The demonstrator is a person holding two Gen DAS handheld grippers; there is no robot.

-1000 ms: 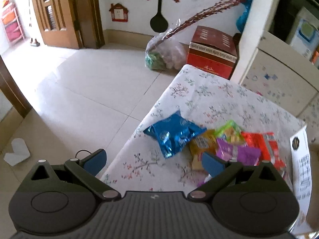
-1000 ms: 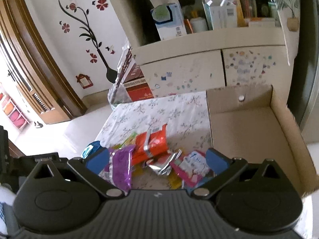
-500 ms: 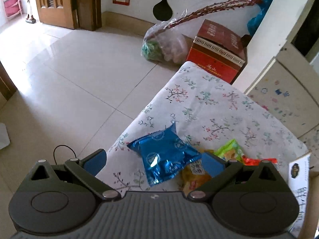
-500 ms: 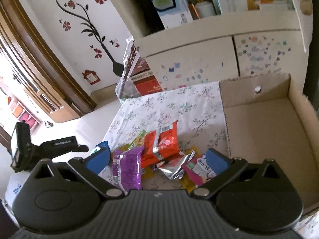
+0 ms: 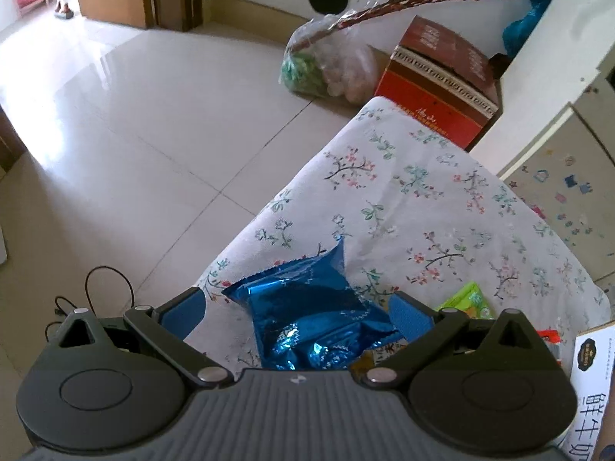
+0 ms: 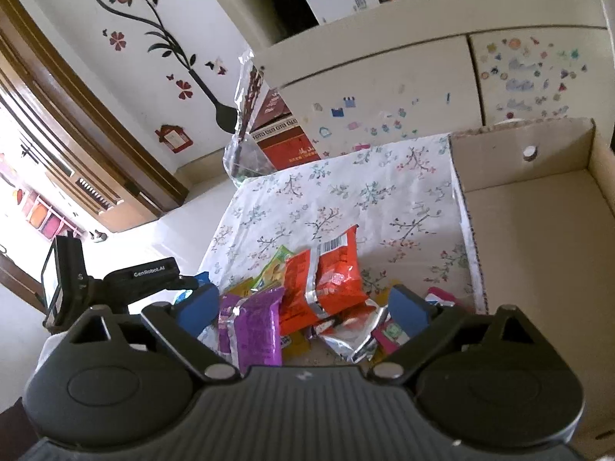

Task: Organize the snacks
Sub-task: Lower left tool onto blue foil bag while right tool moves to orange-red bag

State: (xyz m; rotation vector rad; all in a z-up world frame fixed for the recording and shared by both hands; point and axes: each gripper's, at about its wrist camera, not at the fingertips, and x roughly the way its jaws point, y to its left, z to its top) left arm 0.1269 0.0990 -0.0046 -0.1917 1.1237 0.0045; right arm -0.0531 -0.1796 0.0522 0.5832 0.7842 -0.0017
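Note:
A shiny blue snack packet (image 5: 311, 315) lies on the floral tablecloth (image 5: 423, 199) near the table's left edge. My left gripper (image 5: 296, 307) is open, its blue pads either side of the packet, not closed on it. A green packet (image 5: 467, 301) lies to its right. In the right wrist view my right gripper (image 6: 303, 303) is open above a pile of snacks: a purple packet (image 6: 251, 330), an orange-red packet (image 6: 326, 272), a silver wrapper (image 6: 349, 336). The open cardboard box (image 6: 538, 249) stands to the right, nothing visible inside.
A red carton (image 5: 438, 88) and a plastic bag (image 5: 326, 65) with branches stand on the floor beyond the table. A cream cabinet (image 6: 423, 77) with stickers is behind the table. The left gripper's body (image 6: 115, 284) shows at left in the right wrist view.
My left gripper has moved forward and down to the blue packet, which now lies between its pads. My right gripper has come closer over the snack pile.

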